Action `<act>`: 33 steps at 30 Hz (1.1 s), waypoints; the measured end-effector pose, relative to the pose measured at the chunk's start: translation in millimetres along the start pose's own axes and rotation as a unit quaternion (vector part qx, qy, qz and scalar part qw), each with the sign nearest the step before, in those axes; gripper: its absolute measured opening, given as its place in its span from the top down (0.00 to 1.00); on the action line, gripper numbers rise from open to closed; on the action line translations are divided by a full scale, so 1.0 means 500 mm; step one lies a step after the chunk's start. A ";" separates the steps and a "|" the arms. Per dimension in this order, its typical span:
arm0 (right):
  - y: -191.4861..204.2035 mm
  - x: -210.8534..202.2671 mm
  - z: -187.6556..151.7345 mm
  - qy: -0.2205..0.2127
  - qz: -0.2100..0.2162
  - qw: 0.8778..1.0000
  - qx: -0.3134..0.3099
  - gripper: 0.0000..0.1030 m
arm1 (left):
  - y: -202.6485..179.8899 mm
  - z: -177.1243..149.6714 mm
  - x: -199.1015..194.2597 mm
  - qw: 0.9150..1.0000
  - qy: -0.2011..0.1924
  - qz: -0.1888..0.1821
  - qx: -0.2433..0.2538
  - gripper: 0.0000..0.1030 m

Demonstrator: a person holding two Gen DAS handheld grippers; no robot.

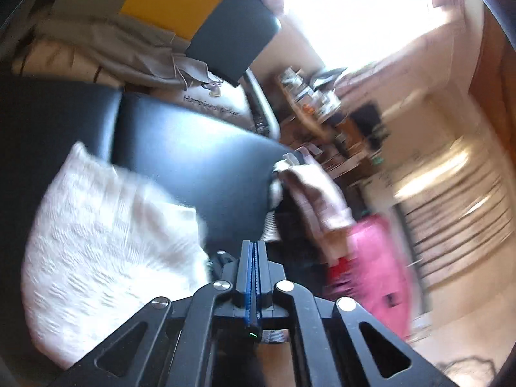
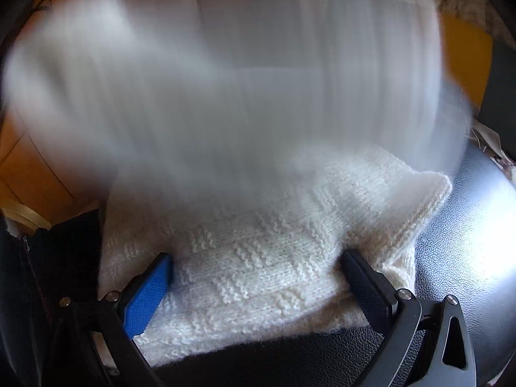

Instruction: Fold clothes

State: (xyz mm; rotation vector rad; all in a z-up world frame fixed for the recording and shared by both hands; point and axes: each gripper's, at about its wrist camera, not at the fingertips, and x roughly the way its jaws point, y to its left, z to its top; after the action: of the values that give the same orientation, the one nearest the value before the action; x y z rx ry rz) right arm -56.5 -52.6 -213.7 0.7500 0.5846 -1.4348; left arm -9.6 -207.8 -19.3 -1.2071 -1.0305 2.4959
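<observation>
The white knit sweater [image 2: 258,258] lies on the black leather seat [image 2: 467,225], its upper part a blur. The right tongs [image 2: 258,267] stand spread wide, both fingers pushed against the knit and a broad span of it between them, not pinched. The left tongs [image 1: 254,248] are pressed together on nothing, just right of the sweater [image 1: 106,242].
</observation>
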 end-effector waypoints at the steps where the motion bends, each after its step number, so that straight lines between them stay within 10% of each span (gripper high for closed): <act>1: 0.001 0.000 -0.001 -0.001 -0.001 1.000 -0.001 0.00 | 0.003 -0.002 0.018 1.000 0.009 -0.007 -0.009 1.00; 6: 0.001 0.001 -0.012 -0.008 -0.001 1.000 -0.001 0.00 | 0.008 -0.017 0.026 0.999 0.013 0.041 0.026 1.00; 10: 0.008 -0.020 -0.042 -0.010 -0.001 1.000 0.000 0.00 | -0.009 -0.067 -0.007 0.983 0.017 0.108 0.149 0.86; 15: 0.003 -0.007 -0.038 -0.013 0.000 1.000 0.001 0.00 | -0.009 -0.188 -0.039 0.925 0.022 0.213 0.313 0.70; 20: -0.011 0.014 -0.016 -0.012 0.007 1.000 -0.002 0.00 | 0.026 -0.299 -0.070 0.892 0.045 0.236 0.384 0.32; 29: -0.008 0.010 -0.017 -0.012 -0.001 1.000 0.005 0.00 | 0.021 -0.354 -0.051 0.851 0.019 0.244 0.464 0.31; 33: -0.016 0.033 0.013 -0.011 -0.005 1.000 0.009 0.00 | 0.011 -0.358 0.034 0.799 0.037 0.260 0.541 0.31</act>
State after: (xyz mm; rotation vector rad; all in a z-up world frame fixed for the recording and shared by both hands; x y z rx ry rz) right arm -63.7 -68.3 -222.8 0.7449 0.5591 -1.4573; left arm 113.8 -113.4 -110.2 -1.1791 0.8544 2.5849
